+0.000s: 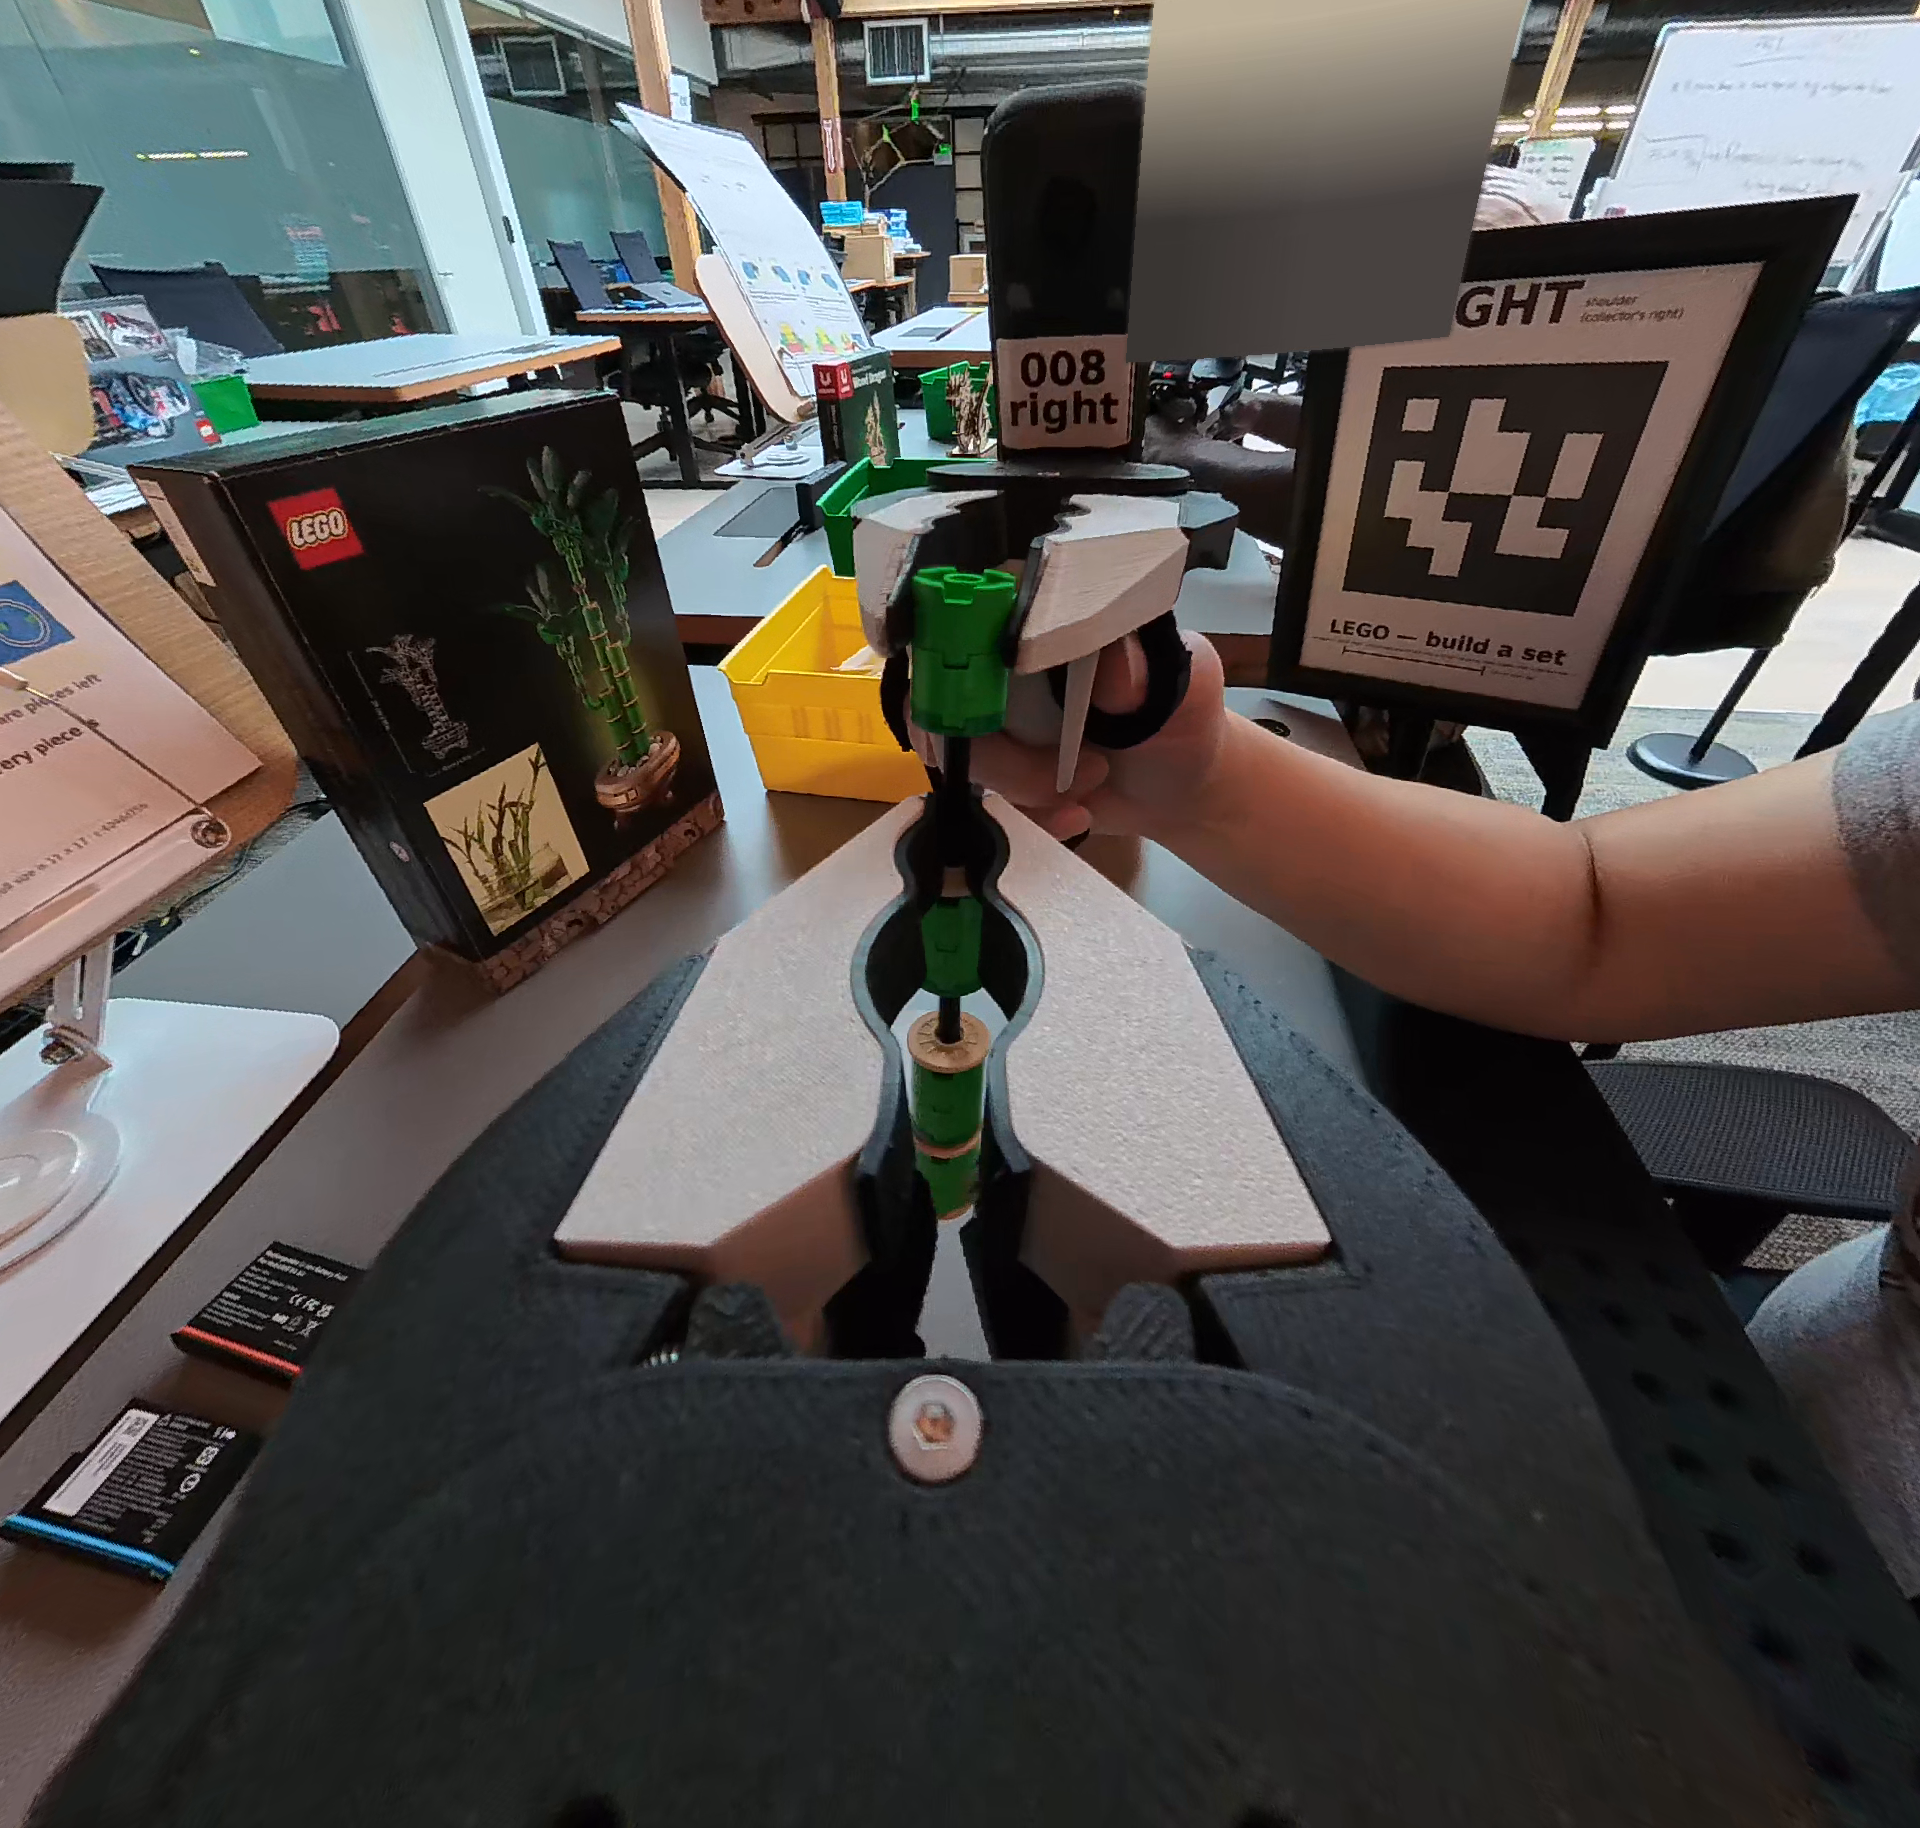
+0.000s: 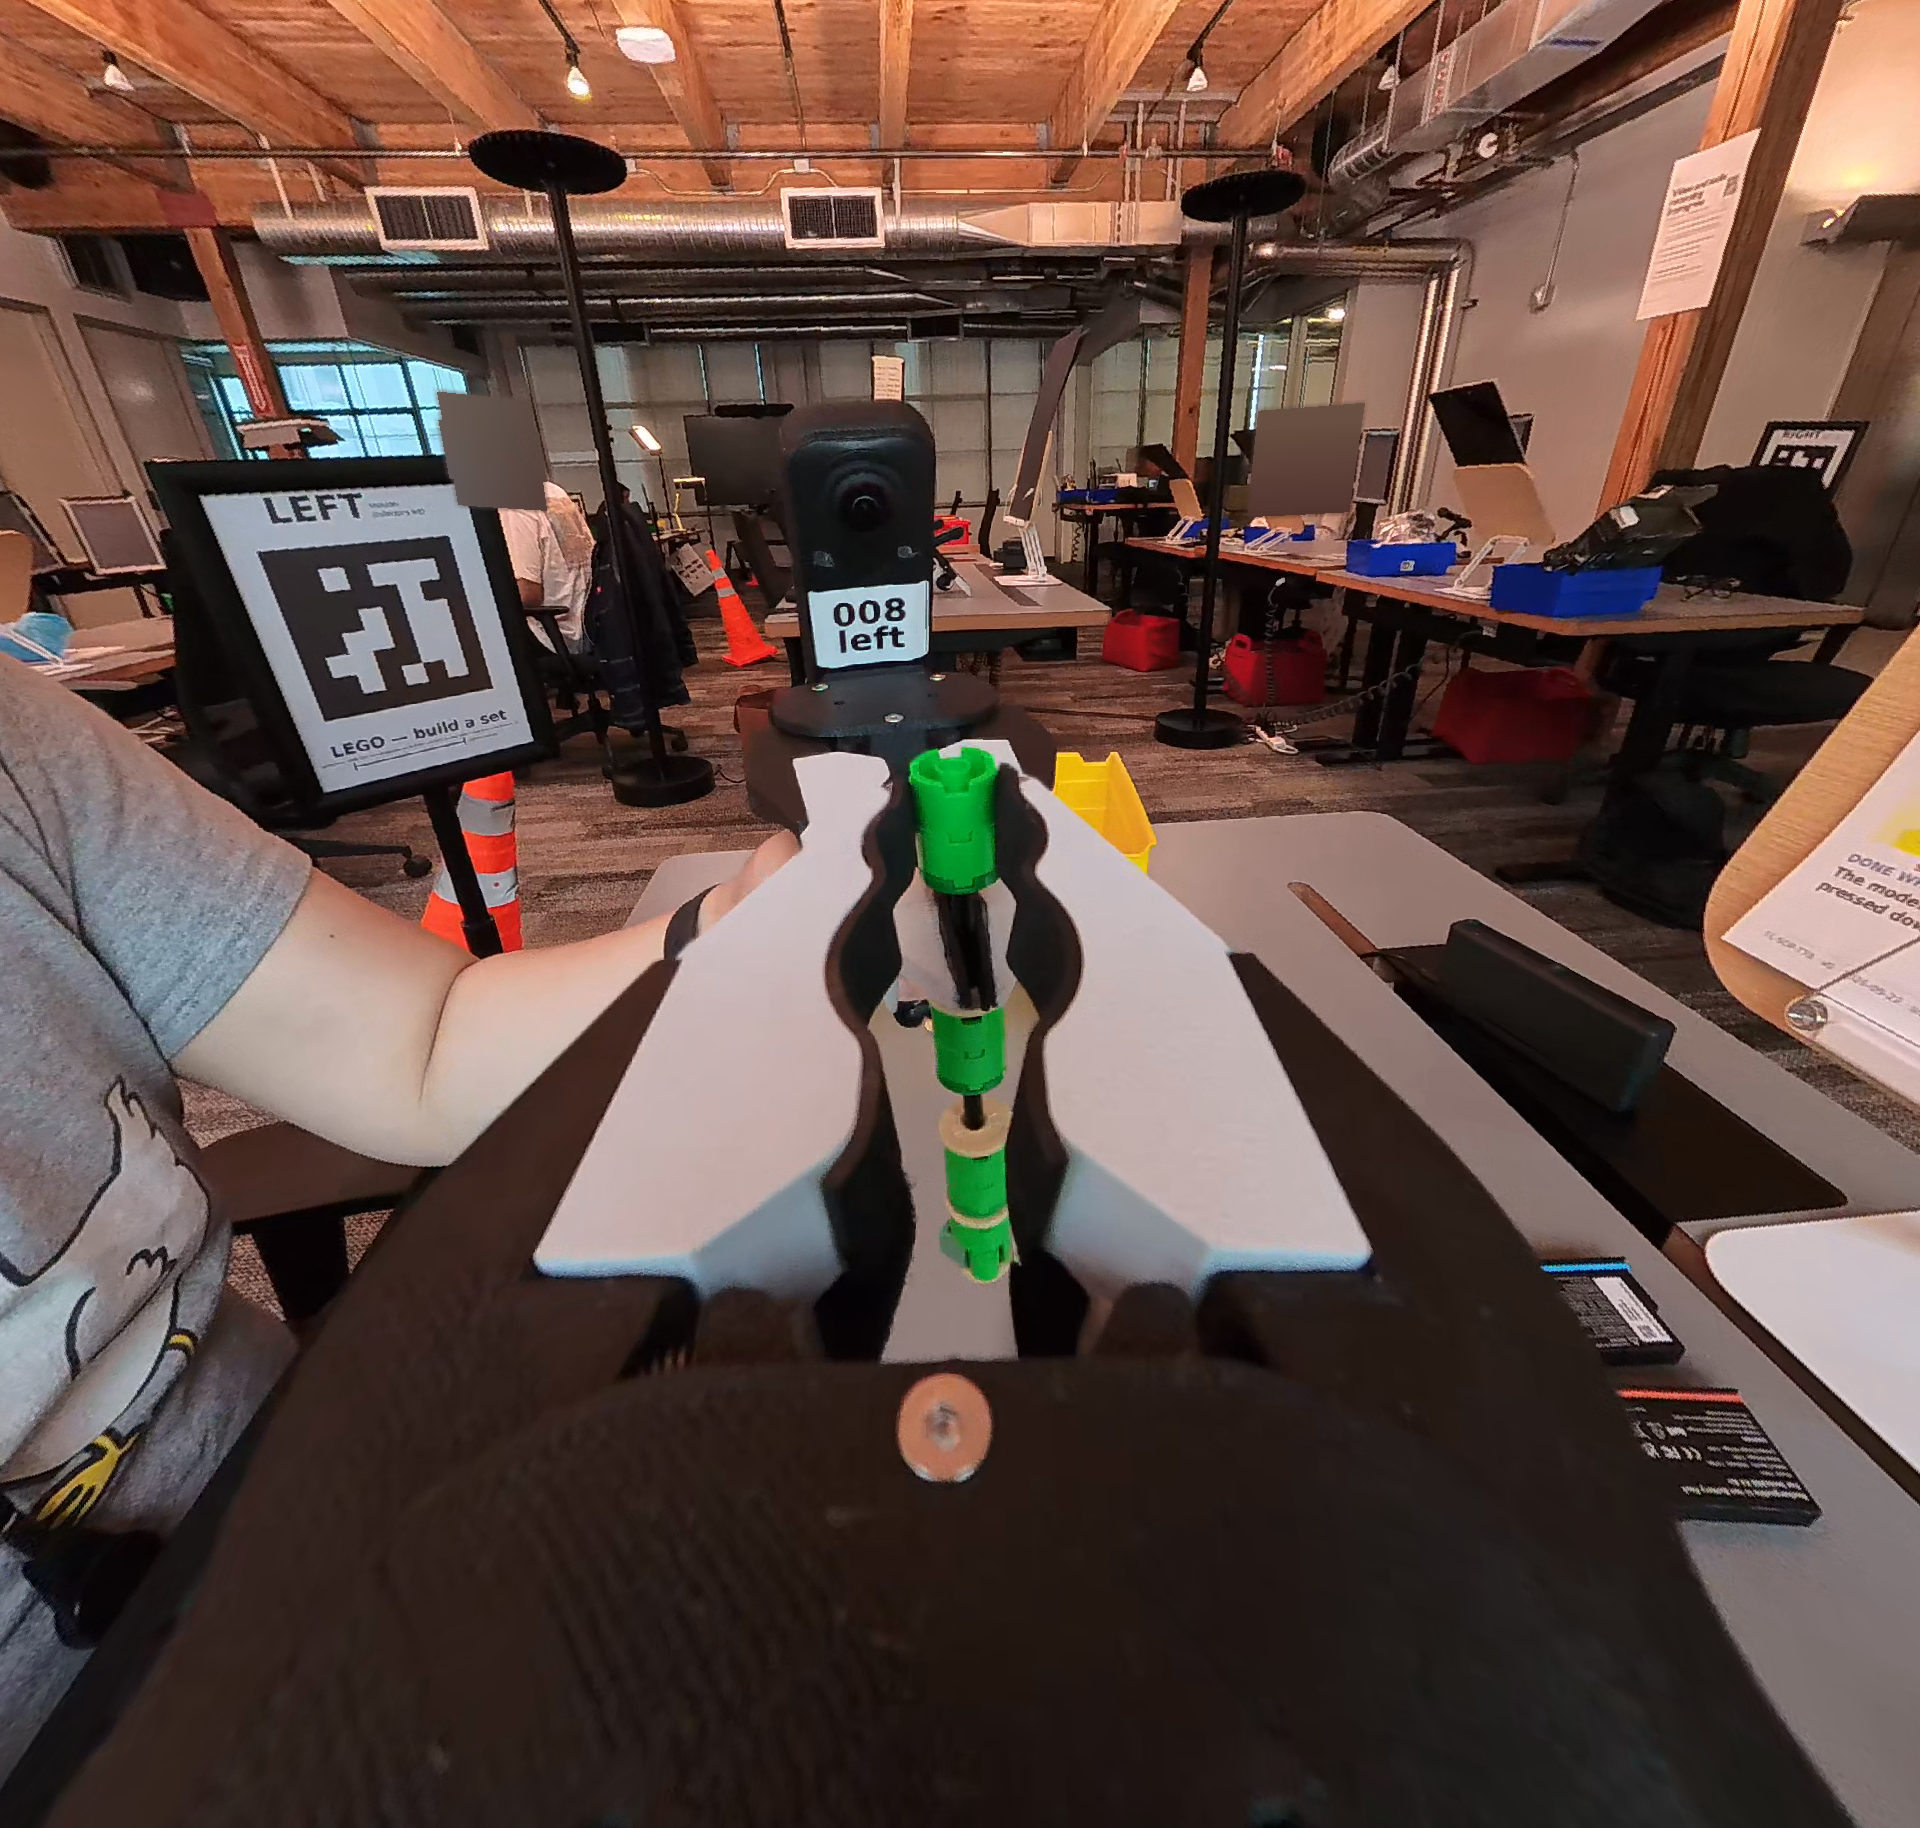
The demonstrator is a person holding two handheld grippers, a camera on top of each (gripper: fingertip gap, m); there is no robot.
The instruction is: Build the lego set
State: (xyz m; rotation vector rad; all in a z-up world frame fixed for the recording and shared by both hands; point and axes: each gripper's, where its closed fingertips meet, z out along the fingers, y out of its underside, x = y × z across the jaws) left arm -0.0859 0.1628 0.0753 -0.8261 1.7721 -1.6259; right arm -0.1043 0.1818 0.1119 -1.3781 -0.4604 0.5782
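A thin black rod (image 1: 954,822) is carrying a row of round pieces, and it is being held in the air between the two grippers, above the bench (image 1: 312,957). Along the rod, bright green cylinders (image 1: 951,942) are sitting with tan rings (image 1: 948,1046) between them, and a stretch of bare black rod is showing between the groups. At one end a wider green cylinder (image 1: 961,656) with a notched collar and a hollow top is capping the rod.

The left gripper (image 1: 940,1113) is closing narrowly around the part of the stack with the green cylinders and tan rings, its pale fingers (image 1: 748,1082) lying on either side with the pieces in the scalloped gap. The right gripper (image 1: 977,615) is facing it from the far end and is clamping the wide green cylinder between its white fingers, a person's hand (image 1: 1122,739) squeezing its black handle. In the right wrist view the same stack (image 2: 971,1040) is running lengthwise down the gap of the right gripper (image 2: 961,843).

On the bench just to the left, a dark box (image 1: 436,677) with pictures of a green bamboo plant is standing upright. Behind the grippers a yellow bin (image 1: 805,687) is sitting, with a green bin (image 1: 847,500) farther back. A framed black-and-white marker sign (image 1: 1538,490) is standing to the right. Two flat black battery packs (image 1: 260,1311) are lying near the bench edge.
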